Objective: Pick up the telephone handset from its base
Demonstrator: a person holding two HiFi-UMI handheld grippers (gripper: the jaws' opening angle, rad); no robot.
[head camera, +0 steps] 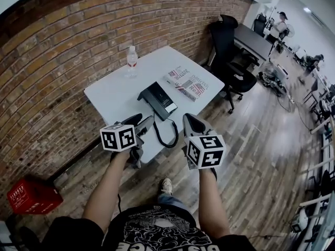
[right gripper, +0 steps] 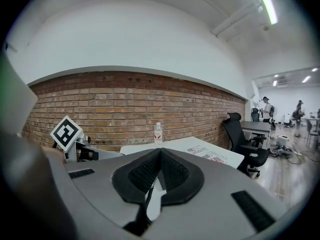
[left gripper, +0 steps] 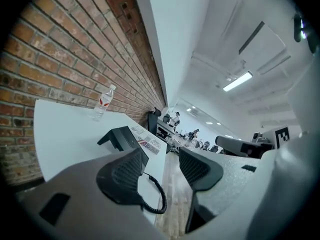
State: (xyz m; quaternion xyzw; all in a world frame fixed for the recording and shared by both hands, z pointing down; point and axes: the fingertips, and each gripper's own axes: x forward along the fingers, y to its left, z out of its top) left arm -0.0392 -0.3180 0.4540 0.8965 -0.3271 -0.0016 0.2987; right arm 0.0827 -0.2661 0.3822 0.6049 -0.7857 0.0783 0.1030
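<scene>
A black telephone point(head camera: 158, 101) sits on the white table point(head camera: 112, 95), its handset resting on the base and a coiled cord point(head camera: 168, 138) hanging over the front edge. My left gripper point(head camera: 140, 123) hovers at that front edge, just short of the phone, open with nothing between its pads. In the left gripper view the telephone point(left gripper: 121, 138) lies past the left gripper point(left gripper: 162, 171), with the cord point(left gripper: 157, 196) curling between. My right gripper point(head camera: 190, 122) is off the table's front corner, right of the cord. In its own view the right gripper point(right gripper: 159, 170) is shut and empty.
A water bottle point(head camera: 132, 59) stands at the table's back by the brick wall point(head camera: 63, 51). A newspaper point(head camera: 188, 82) lies right of the phone. A black office chair point(head camera: 230, 61) stands to the right. A red crate point(head camera: 32, 196) sits on the floor at left.
</scene>
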